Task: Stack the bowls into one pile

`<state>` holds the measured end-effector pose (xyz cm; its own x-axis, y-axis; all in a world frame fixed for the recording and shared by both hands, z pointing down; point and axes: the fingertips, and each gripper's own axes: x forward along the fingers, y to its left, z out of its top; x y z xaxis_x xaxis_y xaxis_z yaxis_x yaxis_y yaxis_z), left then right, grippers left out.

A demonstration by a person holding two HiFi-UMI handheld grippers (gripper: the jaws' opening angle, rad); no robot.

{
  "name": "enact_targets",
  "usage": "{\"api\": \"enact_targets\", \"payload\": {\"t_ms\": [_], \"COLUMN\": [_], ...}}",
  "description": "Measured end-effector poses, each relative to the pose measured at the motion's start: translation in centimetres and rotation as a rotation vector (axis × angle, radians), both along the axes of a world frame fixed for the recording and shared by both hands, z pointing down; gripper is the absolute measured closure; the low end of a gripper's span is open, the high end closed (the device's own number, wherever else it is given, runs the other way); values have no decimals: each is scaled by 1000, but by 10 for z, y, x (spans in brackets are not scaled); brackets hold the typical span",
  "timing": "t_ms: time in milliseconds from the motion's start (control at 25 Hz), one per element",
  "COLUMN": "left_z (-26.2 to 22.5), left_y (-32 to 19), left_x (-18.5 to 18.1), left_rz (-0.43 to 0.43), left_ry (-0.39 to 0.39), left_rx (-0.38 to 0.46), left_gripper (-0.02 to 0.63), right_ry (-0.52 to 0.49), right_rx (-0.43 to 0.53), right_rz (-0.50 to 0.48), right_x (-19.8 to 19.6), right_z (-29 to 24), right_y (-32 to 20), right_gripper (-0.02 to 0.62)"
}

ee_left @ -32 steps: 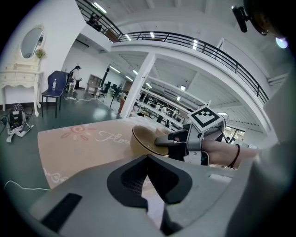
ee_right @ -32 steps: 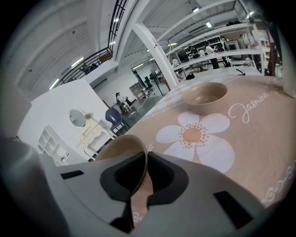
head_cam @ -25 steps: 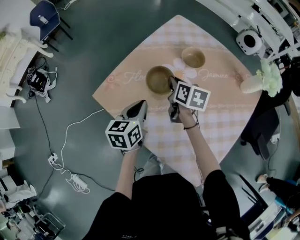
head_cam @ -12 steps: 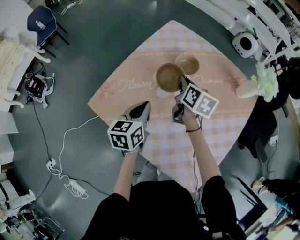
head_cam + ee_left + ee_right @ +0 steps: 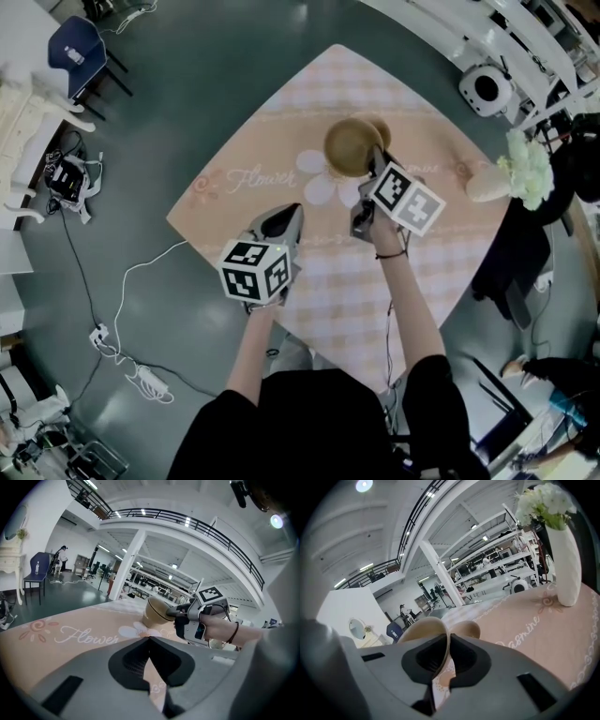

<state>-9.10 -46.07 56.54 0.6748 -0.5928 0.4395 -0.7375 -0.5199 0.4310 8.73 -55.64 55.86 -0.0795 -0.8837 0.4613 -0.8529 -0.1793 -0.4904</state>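
A tan bowl (image 5: 349, 145) hangs tilted above the table, and my right gripper (image 5: 375, 161) is shut on its rim. In the right gripper view the rim of this held bowl (image 5: 423, 629) runs between the jaws of the right gripper (image 5: 446, 641). A second tan bowl (image 5: 382, 125) stands on the table just beyond, mostly hidden by the held one in the head view and seen as the second bowl (image 5: 467, 629) past the jaws. My left gripper (image 5: 285, 216) hovers at the table's near edge, shut and empty. The left gripper view shows the left gripper (image 5: 150, 640) and the held bowl (image 5: 156, 612) ahead.
The table has a pink checked cloth (image 5: 319, 94) with flower prints. A white vase with white flowers (image 5: 489, 184) stands at the right edge, seen as the vase (image 5: 565, 569) close on the right. Grey floor with a white cable (image 5: 141, 262) lies to the left.
My right gripper has carried the bowl up the picture and rightwards, off the flower print, until it overlaps the second bowl. My left gripper has shifted slightly.
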Motion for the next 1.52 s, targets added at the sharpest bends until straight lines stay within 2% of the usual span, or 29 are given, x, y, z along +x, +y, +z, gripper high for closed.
{"api": "enact_targets", "payload": {"t_ms": [320,600,920,1120,1520], "left_z": [5,13,16,22,24], "left_y": [-13,-29,-45,-45,-46], "left_x": [12,25,35,39,45], "left_rz": [9,24,36,38,41], "left_ry": [-3,-14,-20,-26,-28], "left_rx": [-5,-8,-8,-21,-23], "left_gripper": [609,609,609,609,609], "right_ry": [7,44,51,107,157], "right_rx": [6,-35,-102,-133,-91], "right_rz": [89,99,60,6,-52], "right_x": [40,56,59,57,53], "right_z": [-2,10,34,41,37], "right_y": [-29,-45,-52,-54,-60], "right_gripper": [583,583,578,574,563]}}
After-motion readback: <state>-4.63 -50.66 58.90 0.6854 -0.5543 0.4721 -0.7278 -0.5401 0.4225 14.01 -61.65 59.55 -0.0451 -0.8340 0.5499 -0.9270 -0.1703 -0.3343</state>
